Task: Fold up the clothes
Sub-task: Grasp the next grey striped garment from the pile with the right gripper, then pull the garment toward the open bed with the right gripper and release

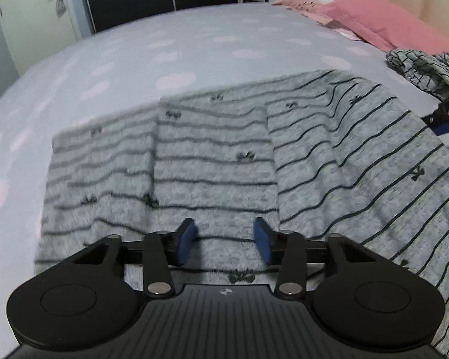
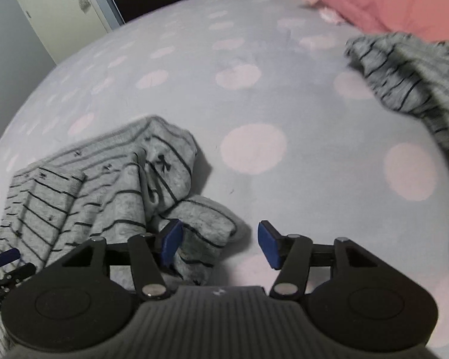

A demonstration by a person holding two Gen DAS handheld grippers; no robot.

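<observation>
A grey garment with thin dark stripes and small bows [image 1: 212, 155] lies spread on the bed, with folded panels across its middle. My left gripper [image 1: 224, 239] is open just above it, holding nothing. In the right wrist view the same garment [image 2: 104, 185] lies at the lower left, its edge bunched up. My right gripper [image 2: 218, 242] is open, its left pad [image 2: 170, 239] over the bunched edge and its right pad over bare sheet. A second striped grey garment [image 2: 410, 80] lies crumpled at the right.
The bed sheet [image 2: 254, 89] is pale blue with pink dots. Pink pillows [image 1: 389, 21] lie at the head of the bed. The second crumpled garment [image 1: 428, 68] lies beside them. A door and a dark wardrobe stand beyond the bed.
</observation>
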